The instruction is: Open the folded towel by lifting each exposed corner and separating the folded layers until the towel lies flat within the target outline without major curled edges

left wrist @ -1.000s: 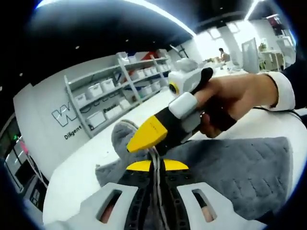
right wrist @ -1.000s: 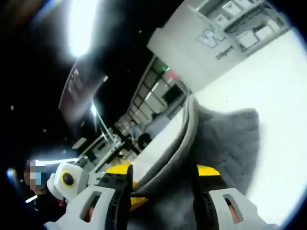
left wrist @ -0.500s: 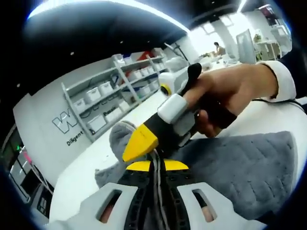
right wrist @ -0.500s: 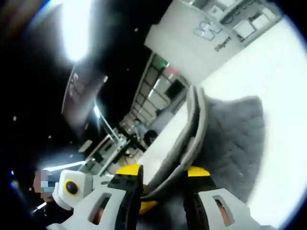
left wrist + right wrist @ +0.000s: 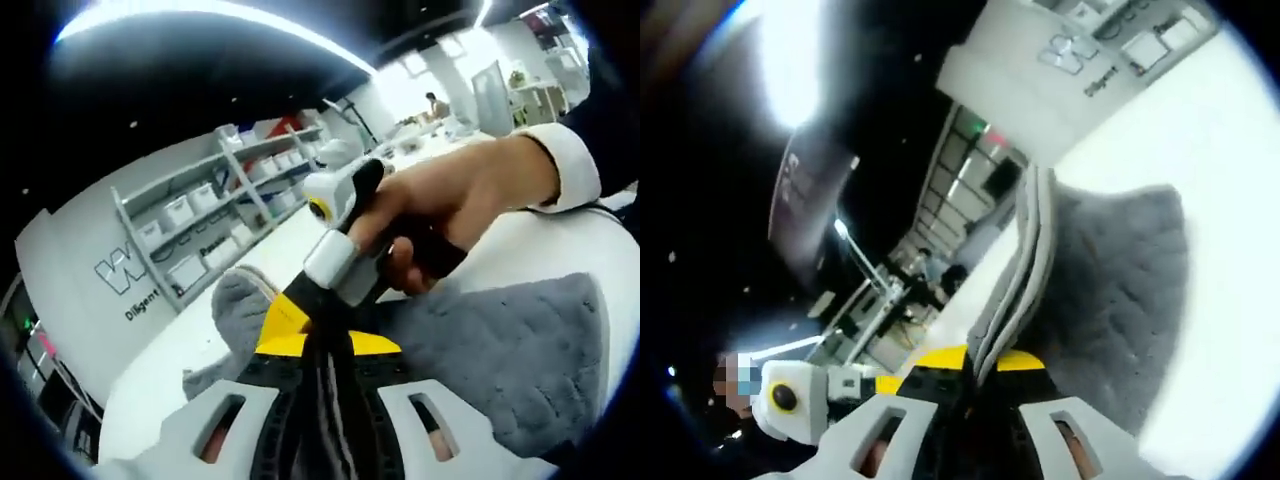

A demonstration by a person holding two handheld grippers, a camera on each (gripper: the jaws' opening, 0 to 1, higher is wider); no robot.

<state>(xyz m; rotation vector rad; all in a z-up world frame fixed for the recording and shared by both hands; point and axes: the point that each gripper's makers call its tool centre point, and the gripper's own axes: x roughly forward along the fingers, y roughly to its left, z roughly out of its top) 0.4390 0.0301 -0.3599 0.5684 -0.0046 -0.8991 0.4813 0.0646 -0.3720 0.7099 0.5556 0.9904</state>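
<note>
A white table (image 5: 190, 350) carries the grey towel (image 5: 500, 350).

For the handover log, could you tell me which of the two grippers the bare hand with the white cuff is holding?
The right gripper, seen in the left gripper view: the hand wraps its handle, its yellow-tipped jaws shut on the grey towel.

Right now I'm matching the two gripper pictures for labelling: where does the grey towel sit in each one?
Left gripper view: the grey towel spreads across the lower right, its edge pinched in the left gripper, with the right gripper clamped on the same edge just ahead.
Right gripper view: the grey towel fills the right centre, its hemmed edge running down into the right gripper.
Shared landmark: the white lettered wall.
</note>
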